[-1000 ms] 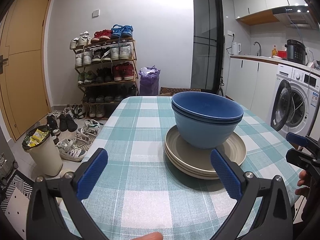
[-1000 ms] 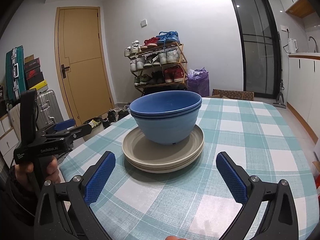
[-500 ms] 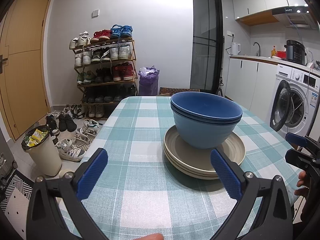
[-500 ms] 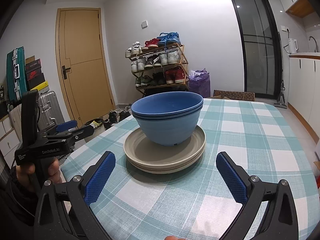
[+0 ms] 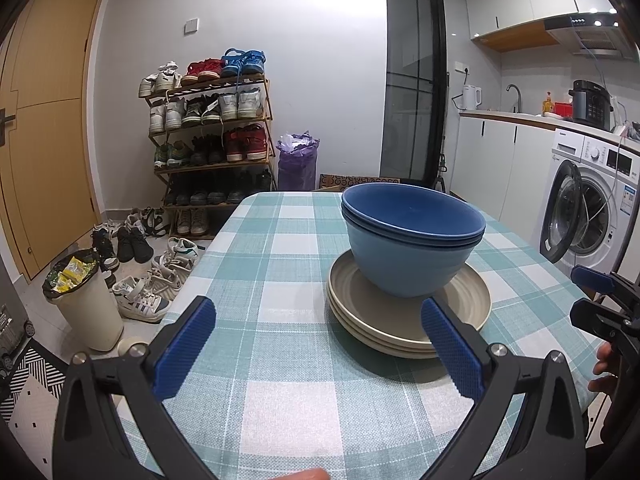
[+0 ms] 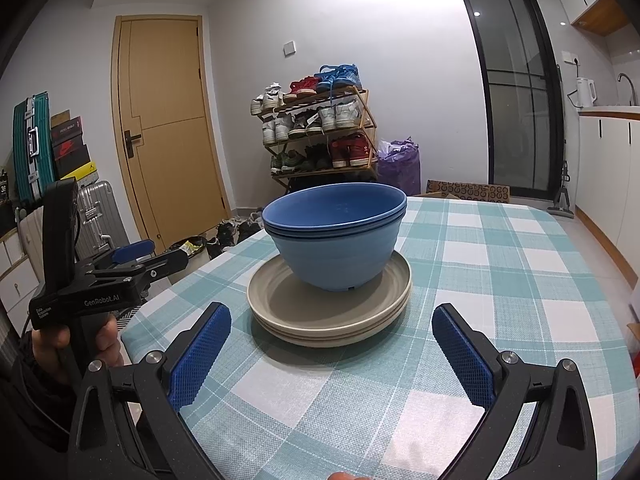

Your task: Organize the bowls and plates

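left gripper (image 5: 318, 346) jaws wide apart, empty. nested blue bowls (image 5: 412, 250) on beige plate stack (image 5: 400, 328) ahead, right of centre, near right fingertip. right gripper (image 5: 600, 300) far right.

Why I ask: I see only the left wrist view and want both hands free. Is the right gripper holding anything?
Observer: No. The right gripper is open and empty, short of the plates.
Operator: How does my left gripper sit from that side?
Observer: The left gripper is held in a hand by the left edge of the table, apart from the bowls.
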